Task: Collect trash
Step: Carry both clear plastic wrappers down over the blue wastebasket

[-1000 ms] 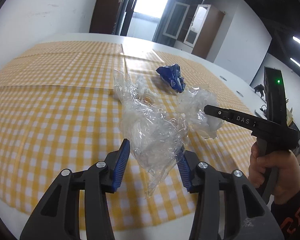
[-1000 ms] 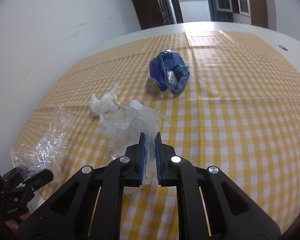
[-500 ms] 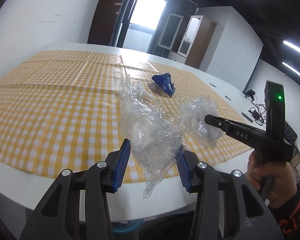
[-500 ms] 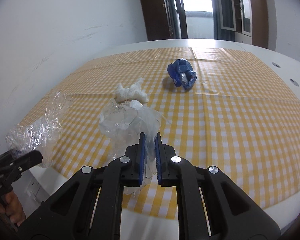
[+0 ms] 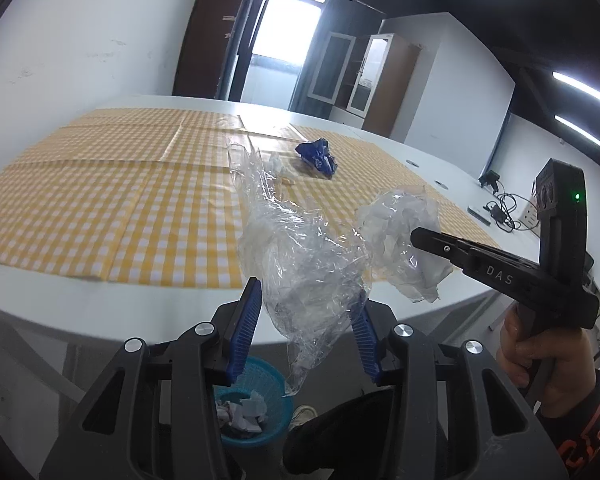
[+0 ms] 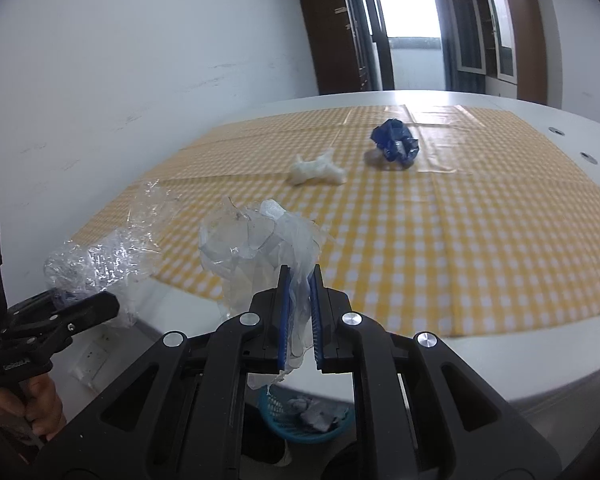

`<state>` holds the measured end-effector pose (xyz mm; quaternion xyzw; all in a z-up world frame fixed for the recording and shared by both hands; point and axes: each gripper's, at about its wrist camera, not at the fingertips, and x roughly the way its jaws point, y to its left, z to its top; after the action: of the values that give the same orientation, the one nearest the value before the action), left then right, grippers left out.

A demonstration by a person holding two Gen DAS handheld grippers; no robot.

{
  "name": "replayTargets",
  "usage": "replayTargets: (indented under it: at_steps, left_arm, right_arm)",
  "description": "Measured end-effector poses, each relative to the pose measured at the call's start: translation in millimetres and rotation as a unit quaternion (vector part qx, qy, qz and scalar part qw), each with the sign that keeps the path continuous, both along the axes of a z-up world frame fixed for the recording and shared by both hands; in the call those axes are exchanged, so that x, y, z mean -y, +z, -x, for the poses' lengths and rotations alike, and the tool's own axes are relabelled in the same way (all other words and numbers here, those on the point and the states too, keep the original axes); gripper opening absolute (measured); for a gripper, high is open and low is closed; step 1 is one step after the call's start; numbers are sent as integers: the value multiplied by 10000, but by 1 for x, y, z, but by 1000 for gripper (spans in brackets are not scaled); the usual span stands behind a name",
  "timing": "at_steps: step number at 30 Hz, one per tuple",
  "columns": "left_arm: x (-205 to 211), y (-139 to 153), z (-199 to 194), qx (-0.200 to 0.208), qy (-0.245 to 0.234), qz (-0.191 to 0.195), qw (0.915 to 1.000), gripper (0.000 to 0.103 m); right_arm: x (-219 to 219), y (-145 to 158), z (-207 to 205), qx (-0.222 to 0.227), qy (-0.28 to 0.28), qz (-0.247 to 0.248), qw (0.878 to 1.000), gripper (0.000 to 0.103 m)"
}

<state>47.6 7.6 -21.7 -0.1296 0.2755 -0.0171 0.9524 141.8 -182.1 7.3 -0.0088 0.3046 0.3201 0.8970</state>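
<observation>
My left gripper (image 5: 306, 320) is shut on a crumpled clear plastic wrap (image 5: 300, 264), which hangs down between its blue pads. My right gripper (image 6: 299, 300) is shut on a whitish crumpled plastic bag (image 6: 260, 240). In the left wrist view the right gripper (image 5: 416, 236) reaches in from the right with that bag (image 5: 404, 232). In the right wrist view the left gripper (image 6: 100, 304) and its wrap (image 6: 96, 264) show at the left. Both grippers hover past the table's near edge, above a blue basket (image 5: 256, 400) (image 6: 300, 416) holding paper scraps.
A yellow checked cloth (image 6: 440, 240) covers the white table (image 5: 100, 304). A crumpled blue wrapper (image 6: 396, 144) (image 5: 318, 156) and a white tissue wad (image 6: 316, 168) lie on it farther back. Cables and a charger (image 5: 500, 212) sit at the table's right. A hand (image 5: 540, 352) grips the right handle.
Both grippers have drawn back from over the cloth to beyond the table's near edge, each still holding its plastic. The blue basket has come into view below them.
</observation>
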Motion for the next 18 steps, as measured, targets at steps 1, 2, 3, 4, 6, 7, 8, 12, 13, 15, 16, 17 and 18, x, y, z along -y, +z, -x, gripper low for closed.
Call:
replayTargets:
  at_steps: [1,2,3,4,6,7,8,12,13,15,16,17,18]
  left_arm:
    - [4,-2,8,-20,-54,-73,10000,43]
    - [7,-4,14,-34,-105,-139,9998,43]
    - [10,-6,21,-47,-137,-197,9997,43]
    - [12,-8,29,-61,-154,-221,9996,43]
    - [12,-14,42,-98,-193,-216,9995,43]
    - [13,-16,47,-111,-197,-211,9995,43]
    - [12,-18,51,-116,-194,-214,9995,43]
    - [11,-32,64,-232,-136,-256,9993,43]
    - [11,-35,65,-266,-147,-226,9993,43]
    - [11,-43,69,-348,-171,-179,9991,43]
    - [11,-47,71,-382,-183,-174,9990,42]
    - [11,-51,72,-415,-198,-172,9988,42]
    - [10,-56,73,-469,-213,-166,9985,42]
  right_arm:
    - [1,1,9,47,23,-6,10000,9]
    - [1,1,16,84,60,-11,9999,9]
    - [2,1,26,124,87,-7,9999,9]
    - [4,0,35,160,95,8,9998,9]
    - [5,-3,47,190,120,52,9997,9]
    - [6,-5,52,202,125,74,9997,9]
    - [8,-8,59,210,122,95,9997,9]
    - [9,-20,77,143,162,145,9997,9]
    - [9,-24,81,118,184,171,9996,9]
    - [8,-35,93,61,246,244,9994,9]
    - [8,-40,96,30,251,278,9993,9]
    - [8,-47,100,-28,260,317,9992,9]
    - [7,-53,102,-82,272,346,9990,9]
